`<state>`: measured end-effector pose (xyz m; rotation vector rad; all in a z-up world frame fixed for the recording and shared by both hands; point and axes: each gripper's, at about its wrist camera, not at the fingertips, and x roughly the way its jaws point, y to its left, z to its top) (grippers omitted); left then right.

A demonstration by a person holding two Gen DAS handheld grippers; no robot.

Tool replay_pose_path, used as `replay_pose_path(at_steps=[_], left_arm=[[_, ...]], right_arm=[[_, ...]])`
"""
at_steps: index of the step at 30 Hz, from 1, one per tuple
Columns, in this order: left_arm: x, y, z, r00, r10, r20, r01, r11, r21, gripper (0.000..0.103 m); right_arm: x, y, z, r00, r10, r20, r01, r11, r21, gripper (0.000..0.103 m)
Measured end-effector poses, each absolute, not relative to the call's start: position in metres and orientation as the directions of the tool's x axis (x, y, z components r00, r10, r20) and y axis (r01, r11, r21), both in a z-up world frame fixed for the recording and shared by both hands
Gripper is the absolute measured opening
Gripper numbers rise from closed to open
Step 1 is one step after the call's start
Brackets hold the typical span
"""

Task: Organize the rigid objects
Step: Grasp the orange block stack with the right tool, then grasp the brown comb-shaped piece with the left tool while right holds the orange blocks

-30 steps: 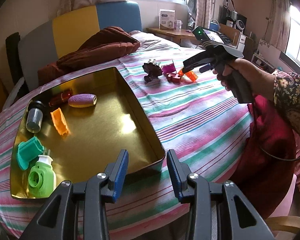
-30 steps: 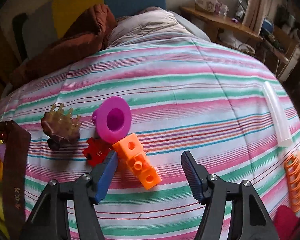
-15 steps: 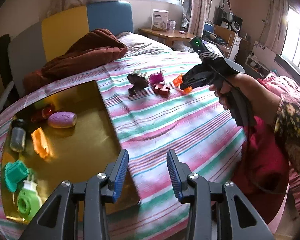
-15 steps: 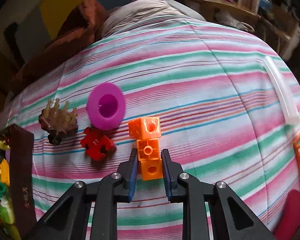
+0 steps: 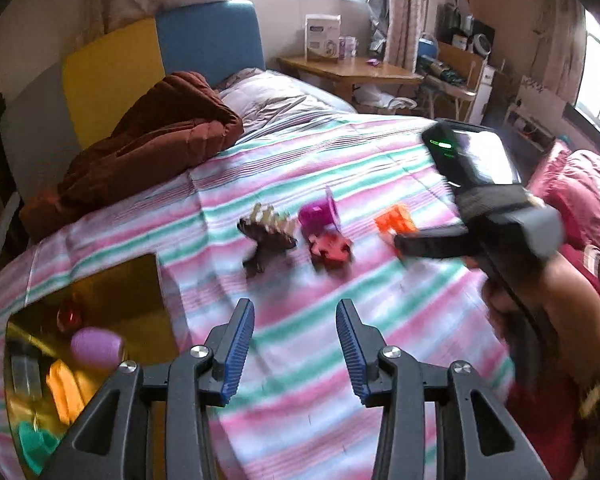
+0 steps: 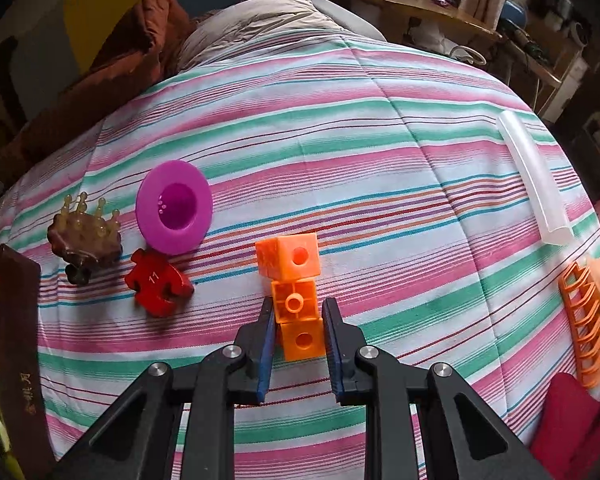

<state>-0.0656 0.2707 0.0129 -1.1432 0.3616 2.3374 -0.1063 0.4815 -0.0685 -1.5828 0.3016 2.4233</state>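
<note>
My right gripper is shut on a row of orange snap cubes, gripping its near end just above the striped bedspread. The cubes and the right gripper also show in the left wrist view. A purple cup, a red puzzle piece and a brown spiky massager lie to the left of the cubes. My left gripper is open and empty, hovering above the bedspread right of the gold tray.
The tray holds a purple oval, an orange piece and a teal piece. A clear tube and an orange comb-like rack lie at the right. A brown blanket is bunched at the back left.
My right gripper closed on the orange cubes and has lifted them slightly. My left gripper swung right, away from the tray, toward the loose objects.
</note>
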Motion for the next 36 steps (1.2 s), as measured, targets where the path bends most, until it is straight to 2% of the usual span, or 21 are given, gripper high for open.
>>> replay_pose_path(at_steps=[3, 4, 5, 6, 7, 15, 19, 23, 25, 36], left_arm=[[-0.094, 0.283, 0.001, -0.491, 0.329, -0.806, -0.54, -0.842, -0.015, 0.045], [-0.103, 0.286, -0.004, -0.485, 0.33, -0.81, -0.53, -0.848, -0.028, 0.061], [-0.111, 0.288, -0.009, -0.477, 0.326, -0.816, -0.52, -0.854, -0.037, 0.089], [-0.121, 0.291, -0.015, -0.47, 0.318, -0.823, -0.507, -0.861, -0.043, 0.099], [-0.128, 0.293, -0.019, -0.473, 0.309, -0.825, -0.495, -0.868, -0.041, 0.102], [-0.174, 0.304, -0.047, -0.461, 0.22, -0.86, -0.392, -0.92, -0.025, 0.099], [-0.178, 0.309, -0.056, -0.487, 0.207, -0.848, -0.411, -0.912, 0.014, 0.075], [-0.183, 0.307, -0.062, -0.463, 0.267, -0.845, -0.41, -0.91, -0.063, 0.055], [-0.183, 0.307, -0.065, -0.458, 0.266, -0.848, -0.402, -0.913, -0.069, 0.048], [-0.163, 0.281, -0.054, -0.449, 0.359, -0.818, -0.408, -0.897, -0.169, 0.048]], right_arm=[[-0.107, 0.484, -0.068, -0.39, 0.067, -0.918, -0.315, -0.947, 0.065, 0.023], [-0.107, 0.483, -0.068, -0.39, 0.062, -0.919, -0.318, -0.945, 0.071, 0.023], [-0.107, 0.483, -0.069, -0.389, 0.06, -0.919, -0.319, -0.945, 0.073, 0.023], [-0.108, 0.482, -0.069, -0.388, 0.059, -0.92, -0.319, -0.945, 0.074, 0.023], [-0.108, 0.481, -0.069, -0.386, 0.059, -0.921, -0.32, -0.945, 0.074, 0.023], [-0.11, 0.476, -0.07, -0.387, 0.036, -0.921, -0.318, -0.943, 0.097, 0.023], [-0.109, 0.477, -0.07, -0.388, 0.028, -0.921, -0.324, -0.94, 0.108, 0.023], [-0.111, 0.477, -0.072, -0.382, 0.026, -0.924, -0.33, -0.938, 0.11, 0.023], [-0.111, 0.475, -0.071, -0.384, 0.027, -0.923, -0.327, -0.939, 0.108, 0.023], [-0.113, 0.478, -0.07, -0.391, 0.035, -0.92, -0.338, -0.935, 0.108, 0.022]])
